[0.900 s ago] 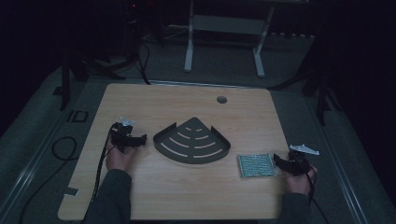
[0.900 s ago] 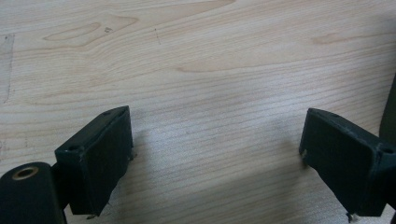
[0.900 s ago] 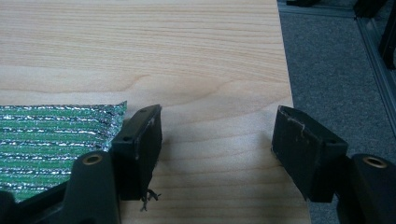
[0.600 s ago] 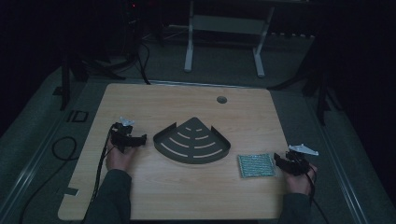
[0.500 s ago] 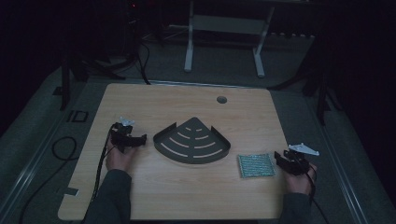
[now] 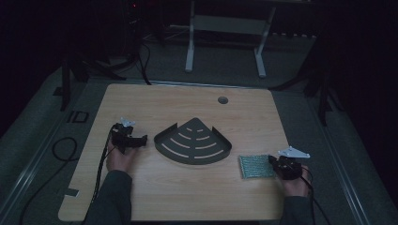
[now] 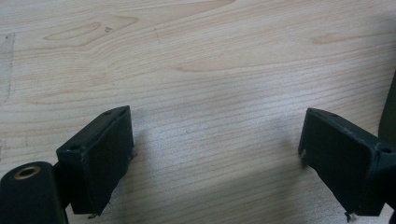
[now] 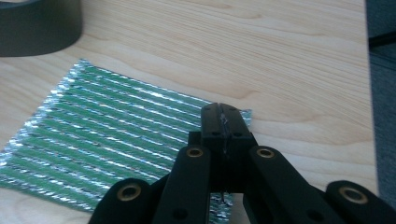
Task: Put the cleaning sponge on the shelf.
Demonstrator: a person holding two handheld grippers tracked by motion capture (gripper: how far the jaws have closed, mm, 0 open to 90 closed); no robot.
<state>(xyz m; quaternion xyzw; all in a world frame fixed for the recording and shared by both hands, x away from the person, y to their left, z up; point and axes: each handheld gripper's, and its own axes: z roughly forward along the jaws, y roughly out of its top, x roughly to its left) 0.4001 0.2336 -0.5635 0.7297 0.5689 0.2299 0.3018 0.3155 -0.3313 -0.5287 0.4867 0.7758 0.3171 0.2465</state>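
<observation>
The right gripper (image 8: 223,122) is seen with its jaws pressed together, a corner of the green ribbed cloth (image 8: 107,140) pinched between them at the cloth's edge farthest from the dark fan-shaped tray (image 6: 193,141). In the high view the right gripper (image 6: 277,164) is placed at the cloth's (image 6: 256,166) outer side, with a grey three-cornered plate carried on top and the hand (image 6: 294,183) wrapped behind it. The cloth is laid flat on the wooden table (image 6: 187,201), just beside the tray's curved rim and not touching it, as far as can be told. A portion of that rim (image 8: 39,25) is caught in the right gripper view beyond the cloth's far corner.

The left gripper (image 7: 215,158) is held with its jaws spread wide, and nothing but bare wood grain lies between them. In the high view it (image 6: 136,139) is found on the opposite side of the tray from the cloth, near the tray's straight edge and apart from it, the left hand (image 6: 119,157) resting behind. A cable is trailed from it toward the table's near edge.

A round hole (image 6: 223,100) is cut in the tabletop beyond the tray's pointed corner.
</observation>
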